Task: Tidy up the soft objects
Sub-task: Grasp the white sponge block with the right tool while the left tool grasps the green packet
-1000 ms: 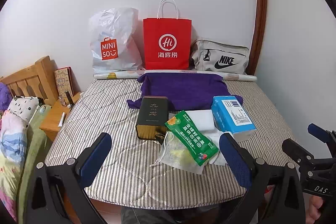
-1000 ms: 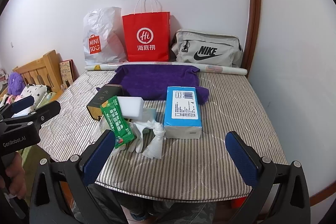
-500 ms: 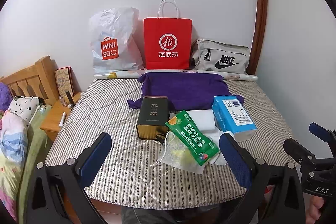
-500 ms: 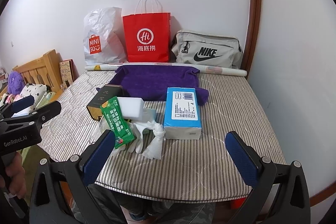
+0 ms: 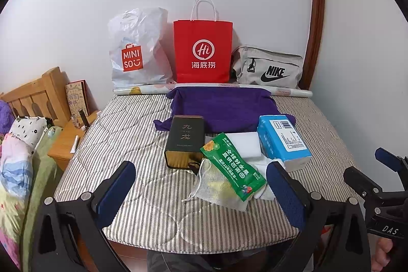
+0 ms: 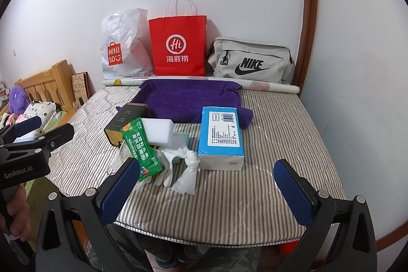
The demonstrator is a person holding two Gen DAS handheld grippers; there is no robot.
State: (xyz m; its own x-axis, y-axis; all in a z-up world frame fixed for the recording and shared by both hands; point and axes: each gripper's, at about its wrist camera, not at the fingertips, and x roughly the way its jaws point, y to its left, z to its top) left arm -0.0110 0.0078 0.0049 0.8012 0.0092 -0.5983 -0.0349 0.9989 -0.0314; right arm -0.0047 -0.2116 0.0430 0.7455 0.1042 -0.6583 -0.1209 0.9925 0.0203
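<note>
**Grippers and soft goods on mattress**

Left gripper (image 5: pixel 201 191): jaws wide, holding nothing, hovering at the mattress (image 5: pixel 122 134) near edge. Right gripper (image 6: pixel 206 185): likewise wide, empty. Mid-mattress cluster: green packet (image 5: pixel 233 166) across mesh pouch (image 5: pixel 216 186), sponge (image 6: pixel 158 130), tissue pack (image 6: pixel 221 134), tin (image 5: pixel 185 140). Purple towel (image 5: pixel 224 107) behind.

Purple towel (image 5: pixel 224 107) flat on mattress (image 5: pixel 122 144)
</note>
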